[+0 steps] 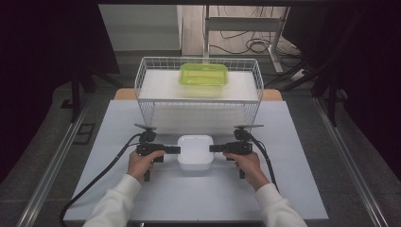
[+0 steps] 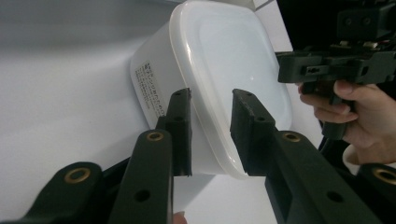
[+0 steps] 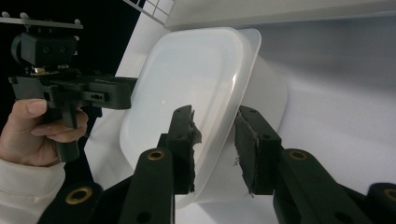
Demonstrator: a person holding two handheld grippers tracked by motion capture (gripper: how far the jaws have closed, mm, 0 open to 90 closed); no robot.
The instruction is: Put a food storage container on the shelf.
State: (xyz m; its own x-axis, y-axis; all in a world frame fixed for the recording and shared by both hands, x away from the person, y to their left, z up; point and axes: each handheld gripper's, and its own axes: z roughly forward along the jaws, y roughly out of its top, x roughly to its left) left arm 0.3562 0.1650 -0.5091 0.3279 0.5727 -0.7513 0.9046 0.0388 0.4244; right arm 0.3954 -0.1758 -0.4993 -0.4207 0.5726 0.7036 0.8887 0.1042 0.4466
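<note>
A white lidded container (image 1: pixel 195 151) sits on the white table between both hands. My left gripper (image 1: pixel 178 149) reaches its left side and my right gripper (image 1: pixel 211 148) its right side. In the left gripper view the container (image 2: pixel 224 70) lies sideways, and the left gripper (image 2: pixel 211 126) straddles its rim, one jaw beside the wall and one over the lid, with a gap showing. In the right gripper view the right gripper (image 3: pixel 215 140) straddles the opposite rim of the container (image 3: pixel 187 84) the same way, its pads not pressed onto it.
A white wire basket (image 1: pixel 142 80) stands at the back of the table, holding a green lidded container (image 1: pixel 203 75). Cables trail from both grippers toward the table's front edge. Dark floor and table legs lie beyond the table.
</note>
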